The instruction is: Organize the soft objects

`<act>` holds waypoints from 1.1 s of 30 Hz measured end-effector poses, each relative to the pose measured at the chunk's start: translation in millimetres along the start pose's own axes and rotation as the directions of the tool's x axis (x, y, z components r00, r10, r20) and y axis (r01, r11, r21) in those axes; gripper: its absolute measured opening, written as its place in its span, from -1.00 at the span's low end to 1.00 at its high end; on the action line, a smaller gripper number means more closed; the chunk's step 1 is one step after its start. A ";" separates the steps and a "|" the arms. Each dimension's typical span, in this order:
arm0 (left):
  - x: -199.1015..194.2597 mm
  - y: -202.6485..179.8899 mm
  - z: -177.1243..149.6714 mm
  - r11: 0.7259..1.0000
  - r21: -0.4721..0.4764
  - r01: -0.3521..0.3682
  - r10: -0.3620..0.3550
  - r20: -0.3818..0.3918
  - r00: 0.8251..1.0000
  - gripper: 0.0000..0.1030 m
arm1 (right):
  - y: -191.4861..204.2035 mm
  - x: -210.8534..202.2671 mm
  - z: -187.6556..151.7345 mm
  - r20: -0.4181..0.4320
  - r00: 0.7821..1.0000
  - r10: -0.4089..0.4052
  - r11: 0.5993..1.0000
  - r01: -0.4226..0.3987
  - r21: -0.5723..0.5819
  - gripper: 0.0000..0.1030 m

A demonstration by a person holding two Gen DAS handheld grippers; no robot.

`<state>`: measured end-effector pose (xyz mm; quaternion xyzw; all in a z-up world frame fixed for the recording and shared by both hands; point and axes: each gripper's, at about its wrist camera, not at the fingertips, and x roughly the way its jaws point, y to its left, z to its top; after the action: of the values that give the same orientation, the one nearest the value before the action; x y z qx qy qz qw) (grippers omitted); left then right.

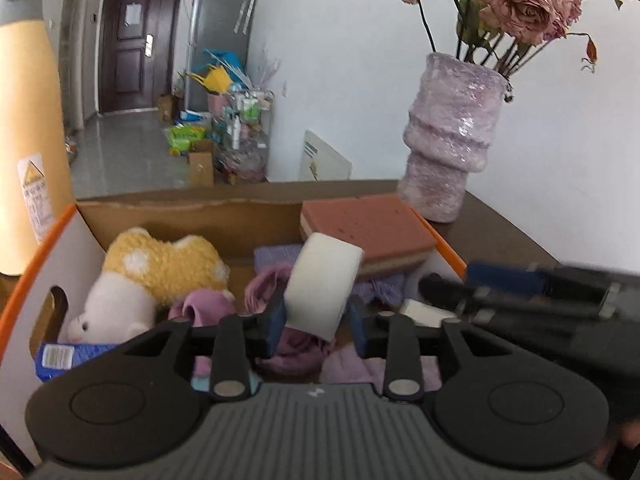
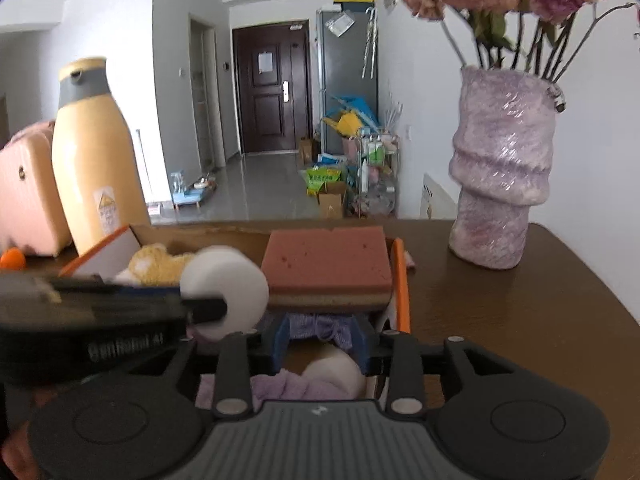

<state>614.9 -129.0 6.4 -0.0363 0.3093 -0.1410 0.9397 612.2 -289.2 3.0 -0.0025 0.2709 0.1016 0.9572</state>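
1. Here, left gripper [image 1: 318, 326] grips a white sponge [image 1: 320, 284], held bent above the cardboard box [image 1: 192, 216].
2. Right gripper [image 2: 320, 346] open over box contents.
3. Pink sponge [image 2: 330, 266] lies across the box's right rim, near the tabletop's [image 2: 520, 320] far edge.

1. Your left gripper [image 1: 318, 326] pinches a bent white foam sponge [image 1: 322, 282] above the cardboard box [image 1: 192, 216].
2. Inside the box lie a yellow-and-white plush toy [image 1: 160, 268], purple cloths [image 1: 300, 344] and a pink sponge [image 1: 368, 228] propped on the far corner.
3. Your right gripper [image 1: 440, 288] reaches in from the right, blurred.
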 end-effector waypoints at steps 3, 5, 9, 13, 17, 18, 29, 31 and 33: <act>-11.9 2.0 -2.2 1.000 0.022 0.015 -0.015 -0.001 1.000 -0.08 | -6.0 -14.7 5.0 0.041 0.999 -0.013 1.000 0.012 0.008 0.04; -23.0 4.2 0.0 0.999 0.039 0.002 -0.003 0.011 1.000 -0.01 | -8.1 -25.1 8.7 0.058 0.998 -0.017 1.000 0.015 0.021 0.06; -59.1 16.0 9.8 0.997 0.060 -0.045 0.041 0.068 0.997 0.28 | -12.5 -51.4 15.2 0.113 0.994 -0.011 0.999 0.005 0.052 0.20; -97.8 24.7 20.5 0.994 0.055 -0.097 0.090 0.114 0.989 0.42 | -12.2 -79.4 21.5 0.143 0.990 -0.011 0.999 0.004 0.052 0.25; -142.7 26.4 19.6 0.988 0.058 -0.144 0.134 0.154 0.979 0.53 | -3.9 -114.7 25.4 0.161 0.987 -0.007 1.000 0.002 0.028 0.39; -152.4 26.3 18.1 0.987 0.058 -0.150 0.139 0.158 0.978 0.58 | -0.3 -125.0 25.2 0.166 0.986 -0.005 1.000 0.003 0.014 0.43; -272.2 23.2 -46.0 0.977 0.020 -0.213 0.200 0.273 0.941 0.85 | 33.5 -227.3 -3.3 0.217 0.976 0.005 0.999 0.005 -0.047 0.74; -295.5 20.9 -62.8 0.974 0.012 -0.225 0.210 0.307 0.928 0.90 | 40.5 -246.9 -15.6 0.249 0.969 0.006 0.999 0.006 -0.045 0.75; -319.8 18.3 -81.9 0.975 0.007 -0.223 0.207 0.340 0.917 0.95 | 48.2 -266.5 -29.3 0.272 0.962 0.001 0.999 0.009 -0.036 0.75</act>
<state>325.0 -17.9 120.1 -0.0042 0.1430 -0.0356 0.9891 365.7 -295.3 118.8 -0.0068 0.1348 0.1042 0.9854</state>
